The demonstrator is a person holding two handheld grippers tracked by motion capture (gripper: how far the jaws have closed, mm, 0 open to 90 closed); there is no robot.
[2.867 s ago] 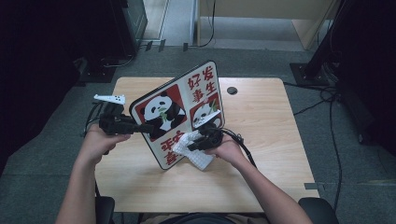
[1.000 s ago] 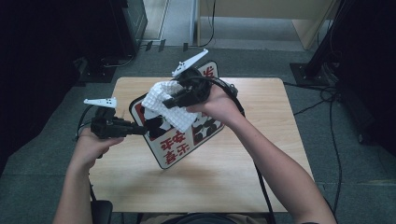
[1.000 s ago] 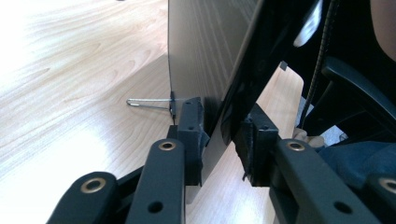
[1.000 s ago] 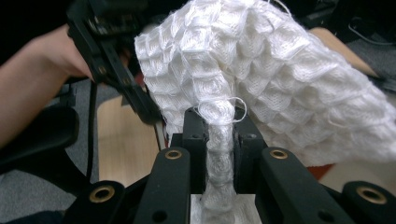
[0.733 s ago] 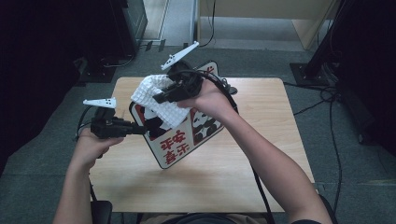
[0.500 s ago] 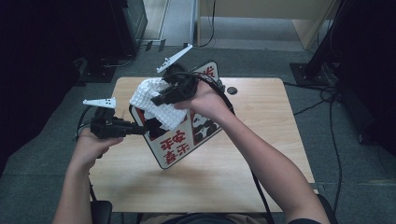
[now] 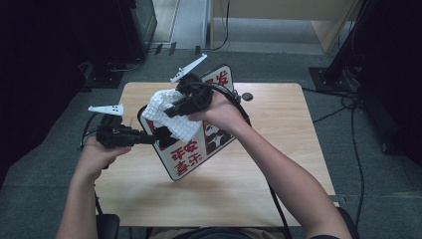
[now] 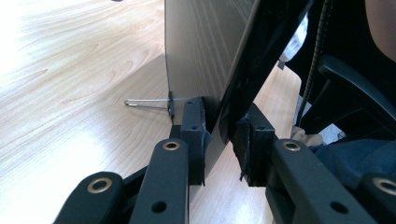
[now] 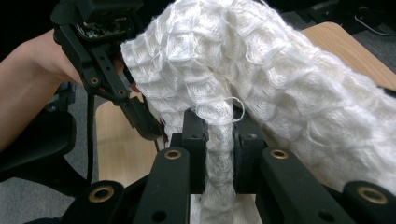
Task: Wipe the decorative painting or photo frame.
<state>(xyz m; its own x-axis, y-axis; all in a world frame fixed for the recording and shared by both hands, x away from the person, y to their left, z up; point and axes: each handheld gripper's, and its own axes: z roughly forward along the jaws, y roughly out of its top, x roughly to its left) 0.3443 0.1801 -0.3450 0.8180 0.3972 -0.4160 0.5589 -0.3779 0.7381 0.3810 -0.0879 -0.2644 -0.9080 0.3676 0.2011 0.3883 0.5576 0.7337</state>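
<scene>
My left hand-held gripper (image 7: 149, 139) pinches the stiff, light picture frame (image 7: 191, 158) by its left edge, while my right hand-held gripper (image 9: 219, 154) clamps a bunched fold of the soft, limp white cloth (image 9: 261, 88).

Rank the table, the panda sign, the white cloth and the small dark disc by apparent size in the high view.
1. table
2. panda sign, partly covered by the cloth, clearly larger than it
3. white cloth, held nearer the camera, so it looks somewhat bigger than it is
4. small dark disc
</scene>
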